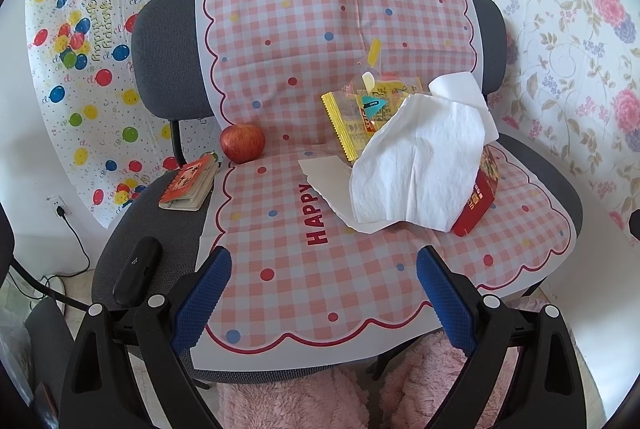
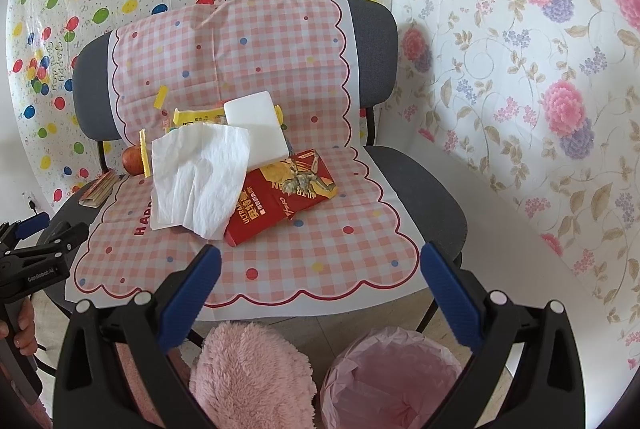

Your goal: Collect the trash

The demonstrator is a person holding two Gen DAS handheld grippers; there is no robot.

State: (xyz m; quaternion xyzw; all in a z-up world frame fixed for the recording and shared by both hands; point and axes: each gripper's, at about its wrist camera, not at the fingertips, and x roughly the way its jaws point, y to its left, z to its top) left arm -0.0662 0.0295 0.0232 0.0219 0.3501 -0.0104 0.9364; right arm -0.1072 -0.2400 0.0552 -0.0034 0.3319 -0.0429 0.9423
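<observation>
- The left tool point(image 1: 324, 293) stands wide apart and holds nothing, low over the front edge of the chair point(image 1: 168, 61).
- The right tool point(image 2: 320, 285) is likewise spread wide and empty, above the front of the seat.
- A pink checked cloth point(image 1: 296, 269) covers the chair's seat and back.
- The trash lies in a pile on the middle of the seat: a white tissue point(image 1: 420, 157) drapes over a yellow wrapper point(image 1: 352, 121) and the end of a red box point(image 1: 478, 205).
- In the right wrist view the tissue point(image 2: 196, 173) overlaps the red box point(image 2: 280, 197), and a white block point(image 2: 258, 127) leans behind them against the wrapper.
- A small yellow strip point(image 1: 374, 53) sticks up above the wrapper, against the backrest.
- An apple point(image 1: 242, 143) rests at the left of the seat by the backrest, well apart from the pile.
- A small book point(image 1: 190, 183) lies just beside the apple on bare seat.
- A black case point(image 1: 138, 269) lies at the seat's left front corner.
- A bin with a pink liner point(image 2: 392, 377) stands on the floor below the seat's front, beside a pink fluffy cushion point(image 2: 250, 377).
</observation>
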